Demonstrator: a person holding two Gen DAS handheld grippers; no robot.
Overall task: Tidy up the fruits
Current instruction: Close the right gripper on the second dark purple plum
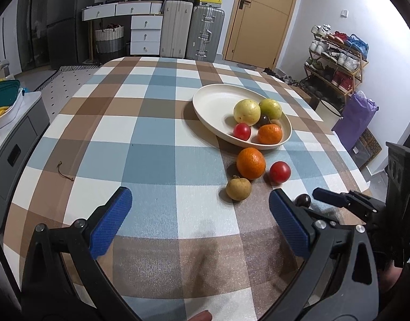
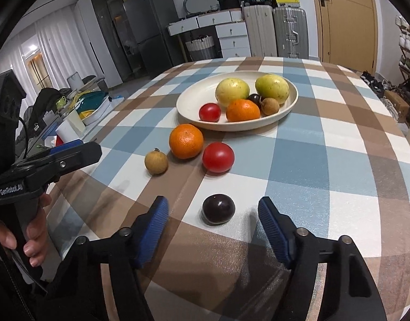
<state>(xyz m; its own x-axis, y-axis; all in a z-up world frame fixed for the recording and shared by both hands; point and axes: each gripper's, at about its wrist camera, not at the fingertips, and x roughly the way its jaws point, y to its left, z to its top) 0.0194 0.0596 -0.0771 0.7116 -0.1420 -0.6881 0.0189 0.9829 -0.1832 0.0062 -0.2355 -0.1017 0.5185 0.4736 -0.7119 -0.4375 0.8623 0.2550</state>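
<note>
A cream plate (image 1: 213,101) (image 2: 191,101) on the checked tablecloth holds two yellow-green fruits, a small orange, a red tomato, a dark plum and a brown longan. On the cloth in front of it lie an orange (image 1: 251,163) (image 2: 186,141), a red tomato (image 1: 279,171) (image 2: 218,157), a brown longan (image 1: 238,188) (image 2: 156,162) and a dark plum (image 1: 303,200) (image 2: 218,209). My right gripper (image 2: 213,210) is open, its blue fingers on either side of the dark plum, not touching. My left gripper (image 1: 200,200) is open and empty, just left of the loose fruits.
A small brown stem (image 1: 64,171) lies on the cloth at left. The table edge runs close on the right, with a shoe rack (image 1: 336,58) and a purple bag (image 1: 357,120) beyond. Suitcases, drawers and a door stand behind the table.
</note>
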